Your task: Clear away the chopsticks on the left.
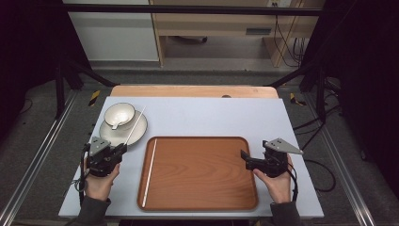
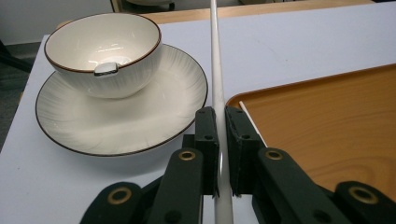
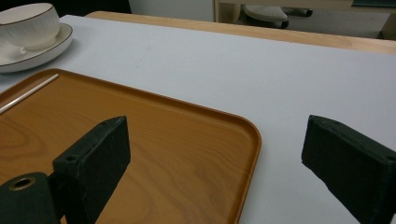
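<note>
My left gripper [image 1: 121,149] [image 2: 220,128] is shut on a white chopstick [image 1: 135,125] [image 2: 215,60], which slants up and away over the white plate [image 1: 139,133] [image 2: 154,121]. A white bowl [image 1: 119,114] [image 2: 100,51] with a spoon handle [image 2: 105,68] inside stands on that plate. A second white chopstick [image 1: 149,172] [image 3: 27,93] lies along the left side of the wooden tray [image 1: 207,188] [image 2: 336,121] [image 3: 187,140]. My right gripper [image 1: 243,155] [image 3: 224,163] hovers open at the tray's right edge, nothing between its fingers.
A pale grey mat [image 1: 211,117] covers the wooden table [image 1: 188,90]. Black frame bars and cables stand at both sides of the table. The mat behind the tray is bare.
</note>
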Available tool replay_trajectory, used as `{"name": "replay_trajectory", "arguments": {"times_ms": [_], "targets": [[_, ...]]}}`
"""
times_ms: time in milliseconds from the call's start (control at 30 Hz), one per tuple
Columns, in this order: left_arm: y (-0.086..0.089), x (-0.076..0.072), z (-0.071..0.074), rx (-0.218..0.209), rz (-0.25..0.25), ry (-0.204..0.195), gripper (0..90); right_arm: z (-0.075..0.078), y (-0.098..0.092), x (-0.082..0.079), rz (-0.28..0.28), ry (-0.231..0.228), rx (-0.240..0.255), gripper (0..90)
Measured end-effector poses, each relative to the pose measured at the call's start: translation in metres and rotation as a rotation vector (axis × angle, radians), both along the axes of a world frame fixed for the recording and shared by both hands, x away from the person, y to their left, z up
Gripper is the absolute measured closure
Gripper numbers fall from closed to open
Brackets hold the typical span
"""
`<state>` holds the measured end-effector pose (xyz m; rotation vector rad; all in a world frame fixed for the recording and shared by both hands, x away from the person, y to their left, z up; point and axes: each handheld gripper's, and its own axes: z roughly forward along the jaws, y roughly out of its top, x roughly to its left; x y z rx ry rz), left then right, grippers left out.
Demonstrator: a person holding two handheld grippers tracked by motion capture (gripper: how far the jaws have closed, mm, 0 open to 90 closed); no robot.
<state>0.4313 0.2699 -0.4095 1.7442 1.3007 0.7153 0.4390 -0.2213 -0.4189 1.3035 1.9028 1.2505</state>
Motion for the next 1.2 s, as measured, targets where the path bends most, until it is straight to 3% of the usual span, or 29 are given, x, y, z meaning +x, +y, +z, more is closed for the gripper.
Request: {"name": "replay_trajectory", "arguments": {"times_ms": [467, 667, 1200], "targets": [[-0.025, -0.022, 0.004, -0.041, 0.054, -0.027, 84.0, 0.000, 0.001, 0.001, -0.007, -0.001, 0.003, 8.1], [-0.039, -0.031, 0.004, -0.092, 0.054, -0.044, 84.0, 0.000, 0.000, 0.000, -0.008, -0.008, 0.005, 8.0], [-0.056, -0.053, -0.025, -0.197, 0.095, -0.038, 84.0, 0.000, 0.001, 0.001, -0.007, -0.010, 0.004, 8.1]]}}
